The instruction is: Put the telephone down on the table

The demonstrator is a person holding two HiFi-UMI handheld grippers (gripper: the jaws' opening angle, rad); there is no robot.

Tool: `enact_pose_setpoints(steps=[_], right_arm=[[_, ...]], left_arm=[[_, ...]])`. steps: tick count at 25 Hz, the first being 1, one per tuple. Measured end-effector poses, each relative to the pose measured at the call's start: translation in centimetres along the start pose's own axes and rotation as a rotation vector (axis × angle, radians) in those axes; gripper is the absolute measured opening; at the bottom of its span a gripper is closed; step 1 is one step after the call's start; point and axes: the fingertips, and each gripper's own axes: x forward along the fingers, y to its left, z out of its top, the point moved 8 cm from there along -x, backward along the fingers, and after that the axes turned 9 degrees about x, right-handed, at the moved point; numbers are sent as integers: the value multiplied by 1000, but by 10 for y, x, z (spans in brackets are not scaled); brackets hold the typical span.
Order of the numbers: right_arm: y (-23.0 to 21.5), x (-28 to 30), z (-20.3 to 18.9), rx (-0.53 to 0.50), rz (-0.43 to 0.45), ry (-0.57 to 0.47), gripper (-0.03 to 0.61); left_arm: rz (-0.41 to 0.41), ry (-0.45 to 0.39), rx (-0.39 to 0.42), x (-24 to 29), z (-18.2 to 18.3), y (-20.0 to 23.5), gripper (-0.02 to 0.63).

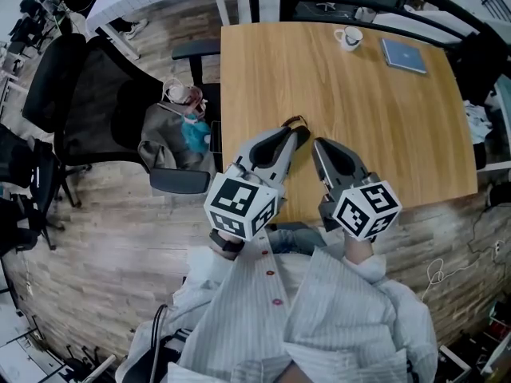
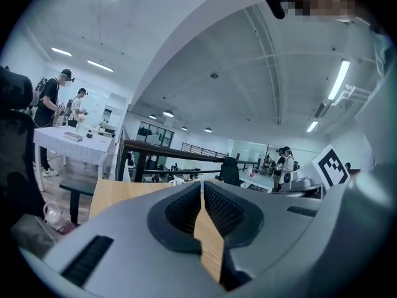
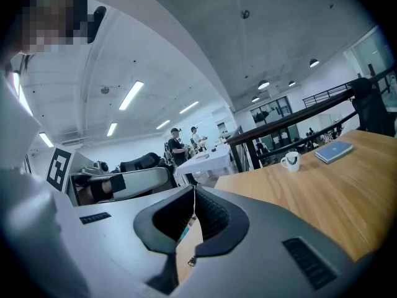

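No telephone shows in any view. Both grippers hover side by side over the near edge of the wooden table (image 1: 383, 126), pointing out across it. My left gripper (image 1: 301, 134) is shut, its ribbed pads meeting at the tips (image 2: 202, 184) with nothing between them. A thin dark loop (image 1: 294, 121) shows by its tip in the head view; I cannot tell what it is. My right gripper (image 1: 317, 144) is also shut and holds nothing, its tips touching (image 3: 194, 189). The person's striped sleeves (image 1: 335, 309) fill the bottom of the head view.
A white mug (image 1: 348, 37) (image 3: 290, 161) and a blue notebook (image 1: 403, 55) (image 3: 334, 151) lie at the table's far end. A black office chair (image 1: 96, 102) stands left of the table, with a grey bag (image 1: 164, 138) beside it. People stand at other tables in the background.
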Motion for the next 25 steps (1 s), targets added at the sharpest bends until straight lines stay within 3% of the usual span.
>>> enact_pose_setpoints(steps=[4,25], right_arm=[[-5,-7,0,-7,2,1,35],[-15,-15,0,-27,-28,6,34]], left_arm=[[-17,-1,-5,3,-2,-8,9],[-88,44,0,16,-8,-18,9]])
